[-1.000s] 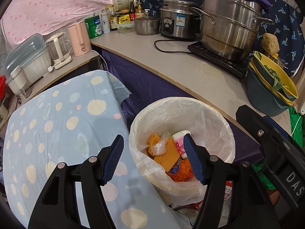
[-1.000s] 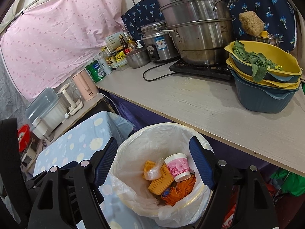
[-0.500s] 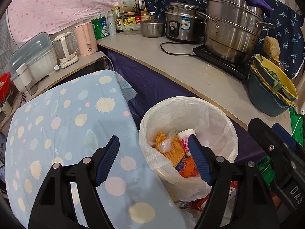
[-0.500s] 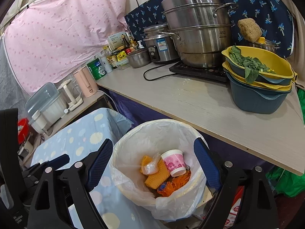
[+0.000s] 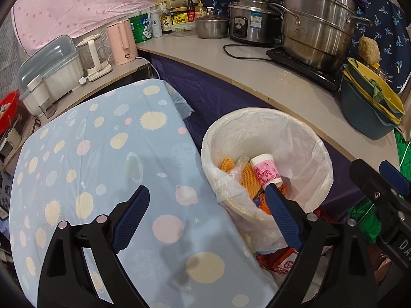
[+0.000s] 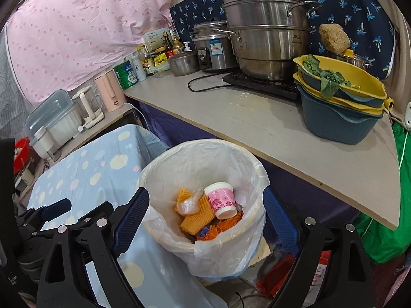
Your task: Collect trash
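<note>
A bin lined with a white bag [image 5: 257,113] [image 6: 205,145] stands on the floor between the cloth-covered table and the counter. Inside it lie a pink paper cup [image 5: 264,170] [image 6: 222,200], orange foam netting [image 5: 250,179] [image 6: 197,218] and a crumpled clear plastic bag [image 6: 188,204]. My left gripper [image 5: 205,192] hovers over the table's edge and the bin's left rim, its jaws opening with nothing between them. My right gripper [image 6: 205,192] hangs above the bin, jaws opening too, and holds nothing.
A pale blue dotted cloth [image 5: 102,166] covers the table to the left. The counter [image 5: 282,82] behind carries steel pots, a rice cooker and stacked basins [image 6: 341,107]. Red packaging [image 5: 282,261] and a green bag [image 6: 380,231] lie on the floor near the bin.
Both grippers' jaws have spread wider. The left gripper has shifted left over the cloth, so the bin sits further right in its view. The trash in the bin has not moved.
</note>
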Demonstrator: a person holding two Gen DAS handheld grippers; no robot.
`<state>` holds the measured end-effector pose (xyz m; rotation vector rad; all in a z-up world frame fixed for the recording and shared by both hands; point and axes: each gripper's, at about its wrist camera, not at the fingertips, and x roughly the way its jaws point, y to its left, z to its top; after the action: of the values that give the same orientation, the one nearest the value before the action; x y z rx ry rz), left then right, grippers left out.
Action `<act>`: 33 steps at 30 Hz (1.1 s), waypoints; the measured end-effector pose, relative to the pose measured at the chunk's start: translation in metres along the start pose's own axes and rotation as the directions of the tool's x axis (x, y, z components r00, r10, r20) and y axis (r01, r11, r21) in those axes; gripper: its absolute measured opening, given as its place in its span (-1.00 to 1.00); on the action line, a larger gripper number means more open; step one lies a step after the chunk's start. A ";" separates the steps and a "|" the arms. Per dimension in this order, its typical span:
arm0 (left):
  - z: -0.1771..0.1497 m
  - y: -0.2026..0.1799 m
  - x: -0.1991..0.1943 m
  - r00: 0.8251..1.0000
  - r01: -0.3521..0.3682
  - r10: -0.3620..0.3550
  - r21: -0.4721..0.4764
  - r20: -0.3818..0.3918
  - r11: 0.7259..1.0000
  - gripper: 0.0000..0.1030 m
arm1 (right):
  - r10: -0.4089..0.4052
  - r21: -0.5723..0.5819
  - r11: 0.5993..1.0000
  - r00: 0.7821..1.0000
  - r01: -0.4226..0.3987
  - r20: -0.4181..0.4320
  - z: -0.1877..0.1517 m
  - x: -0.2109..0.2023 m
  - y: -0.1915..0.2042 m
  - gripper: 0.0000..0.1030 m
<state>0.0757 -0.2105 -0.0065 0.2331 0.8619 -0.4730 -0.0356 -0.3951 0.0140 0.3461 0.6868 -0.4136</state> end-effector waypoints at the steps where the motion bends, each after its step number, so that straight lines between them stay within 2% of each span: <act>1: -0.002 0.001 0.000 1.000 0.000 0.000 0.001 -0.004 1.000 0.70 | 0.003 0.001 1.000 1.000 -0.003 -0.008 -0.002 0.001 -0.001 0.79; 3: -0.008 0.003 0.002 1.000 -0.003 0.003 -0.002 -0.016 1.000 0.74 | 0.012 0.002 1.000 1.000 -0.012 -0.020 -0.006 0.002 -0.002 0.87; 14: -0.024 0.008 0.011 0.998 -0.009 0.009 -0.006 -0.058 1.000 0.79 | -0.020 -0.038 0.999 0.997 0.018 -0.074 -0.020 0.013 -0.005 0.87; 33: -0.031 0.000 0.018 0.996 -0.012 0.012 0.010 -0.085 1.000 0.79 | -0.055 -0.081 0.996 0.992 0.046 -0.113 -0.028 0.019 -0.002 0.87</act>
<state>0.0649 -0.2045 -0.0400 0.2691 0.9414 -0.4587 -0.0382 -0.3889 -0.0194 0.2800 0.8232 -0.4158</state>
